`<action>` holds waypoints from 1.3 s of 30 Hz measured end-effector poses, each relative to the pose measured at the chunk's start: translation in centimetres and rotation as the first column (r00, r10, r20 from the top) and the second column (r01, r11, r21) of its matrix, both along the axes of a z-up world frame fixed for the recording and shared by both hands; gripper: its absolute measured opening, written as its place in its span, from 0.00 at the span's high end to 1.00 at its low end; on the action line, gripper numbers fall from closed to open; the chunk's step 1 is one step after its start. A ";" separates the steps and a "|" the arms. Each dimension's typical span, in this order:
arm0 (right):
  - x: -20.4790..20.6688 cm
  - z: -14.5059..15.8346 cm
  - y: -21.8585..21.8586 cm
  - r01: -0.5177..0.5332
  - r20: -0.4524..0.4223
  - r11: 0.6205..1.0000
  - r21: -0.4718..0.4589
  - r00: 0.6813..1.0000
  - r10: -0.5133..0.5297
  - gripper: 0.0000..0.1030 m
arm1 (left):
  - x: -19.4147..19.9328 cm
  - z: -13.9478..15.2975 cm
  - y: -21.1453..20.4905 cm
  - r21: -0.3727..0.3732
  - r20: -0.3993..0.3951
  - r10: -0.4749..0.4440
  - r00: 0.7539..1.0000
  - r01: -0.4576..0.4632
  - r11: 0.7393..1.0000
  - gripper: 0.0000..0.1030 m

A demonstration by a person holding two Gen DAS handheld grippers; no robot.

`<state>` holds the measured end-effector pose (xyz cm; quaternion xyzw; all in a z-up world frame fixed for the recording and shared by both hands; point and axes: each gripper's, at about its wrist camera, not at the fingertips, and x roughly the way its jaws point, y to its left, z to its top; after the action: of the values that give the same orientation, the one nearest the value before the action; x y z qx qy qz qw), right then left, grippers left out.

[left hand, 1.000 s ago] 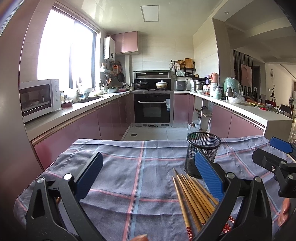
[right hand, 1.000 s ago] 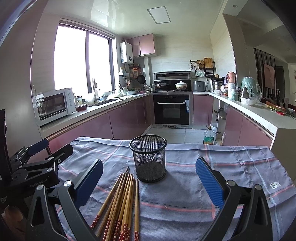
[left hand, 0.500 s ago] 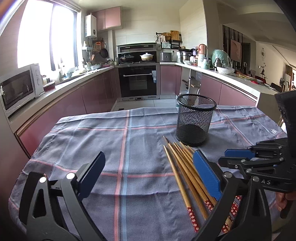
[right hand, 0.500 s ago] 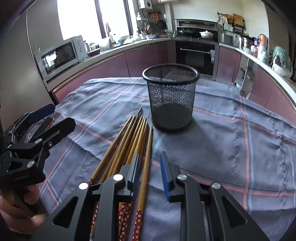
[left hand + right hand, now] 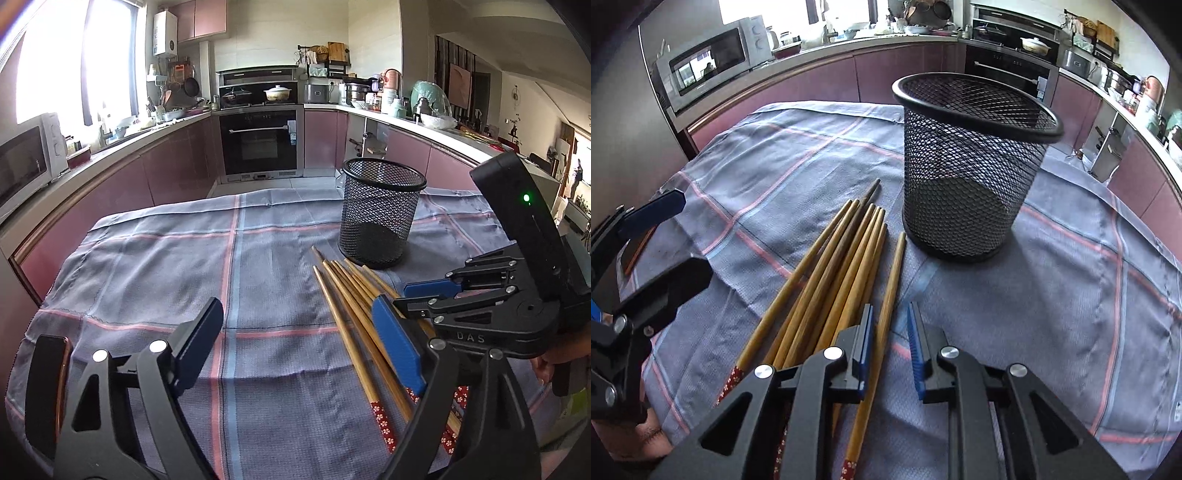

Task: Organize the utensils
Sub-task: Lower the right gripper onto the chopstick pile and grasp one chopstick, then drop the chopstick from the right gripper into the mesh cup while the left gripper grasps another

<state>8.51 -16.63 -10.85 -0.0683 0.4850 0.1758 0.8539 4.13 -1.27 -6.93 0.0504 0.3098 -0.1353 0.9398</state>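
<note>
Blue-padded fingers of the right tool (image 5: pixel 889 345) stand a narrow gap apart, lowered over the chopsticks (image 5: pixel 827 291) with the rightmost stick lying between the pads; they have narrowed from wide open a second ago and have dropped closer to the cloth. Whether the pads already press the stick cannot be told, and nothing is lifted yet.

Left of that tool, the left tool (image 5: pixel 295 343) hangs wide open over bare cloth, holding nothing. A second ago it looked across the kitchen from higher up; it now tilts down toward the worktop.

Chopsticks, wooden with red flowered ends, lie in a loose fan on the checked cloth (image 5: pixel 155 258) covering the worktop, their plain tips pointing at the mesh cup (image 5: pixel 971 166). That cup is black, upright and empty, standing just beyond the tips and slightly to their right, close but not touching them as far as can be seen.

Judging by the narrowing, a first pickup is under way: one stick singled out at the edge of the fan, with all the sticks left to go into the cup.
</note>
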 end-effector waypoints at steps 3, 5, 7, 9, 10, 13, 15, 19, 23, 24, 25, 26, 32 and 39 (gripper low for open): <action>0.4 0.0 -0.3 -0.025 -0.023 1.000 0.017 0.999 0.025 0.93 | 0.3 -0.2 0.1 -0.014 -0.023 -0.020 1.000 0.020 1.000 0.26; 0.3 0.2 -0.6 -0.041 -0.033 0.999 0.030 0.999 0.042 0.95 | 0.6 -0.4 0.0 -0.019 -0.039 -0.036 0.999 0.036 0.999 0.29; 0.0 0.4 -0.7 -0.044 -0.028 0.998 0.045 0.999 0.045 0.95 | 0.9 -0.7 -0.2 -0.019 -0.059 -0.054 0.997 0.052 0.998 0.34; -0.6 0.8 -1.1 -0.050 -0.014 0.996 0.079 0.999 0.051 0.95 | 1.3 -1.0 -0.5 -0.010 -0.084 -0.072 0.994 0.071 0.997 0.42; -0.9 1.2 -1.4 -0.050 -0.004 0.994 0.094 0.999 0.051 0.95 | 1.6 -1.3 -0.7 0.001 -0.101 -0.082 0.991 0.083 0.997 0.46; -1.8 2.6 -2.3 -0.057 0.030 0.989 0.135 0.998 0.053 0.95 | 2.2 -2.1 -1.4 0.017 -0.148 -0.113 0.983 0.116 0.993 0.56; -2.4 3.6 -2.9 -0.056 0.060 0.988 0.144 0.997 0.048 0.95 | 2.5 -2.6 -2.0 0.036 -0.167 -0.130 0.977 0.138 0.990 0.56; -3.2 5.4 -4.0 -0.060 0.109 0.985 0.163 0.993 0.042 0.95 | 3.8 -3.6 -3.1 0.071 -0.226 -0.147 0.963 0.167 0.983 0.66; -3.8 7.0 -4.6 -0.056 0.160 0.980 0.192 0.987 0.025 0.95 | 4.9 -4.3 -3.2 0.068 -0.279 -0.160 0.947 0.186 0.980 0.82; -4.1 7.6 -5.0 -0.059 0.180 0.977 0.205 0.983 0.022 0.95 | 5.1 -4.3 -3.0 0.067 -0.282 -0.160 0.946 0.186 0.980 0.83; -4.3 8.2 -5.3 -0.059 0.195 0.975 0.216 0.981 0.017 0.95 | 5.2 -4.3 -2.9 0.058 -0.289 -0.167 0.943 0.191 0.980 0.83; -4.5 8.7 -5.6 -0.061 0.210 0.972 0.226 0.978 0.012 0.95 | 5.3 -4.3 -2.7 0.049 -0.295 -0.171 0.940 0.193 0.980 0.83; -5.1 11.7 -6.8 -0.057 0.312 0.960 0.272 0.950 -0.032 0.95 | 6.0 -4.4 -1.6 0.019 -0.310 -0.176 0.934 0.191 0.981 0.87; -5.0 15.6 -8.1 -0.054 0.418 0.944 0.327 0.904 -0.093 0.95 | 6.2 -4.2 -1.4 0.041 -0.303 -0.166 0.938 0.187 0.981 0.88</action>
<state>3.53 -24.71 4.70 0.0438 0.2500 0.2267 0.9403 10.31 -2.69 -11.12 0.0897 0.4468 -0.2143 0.8640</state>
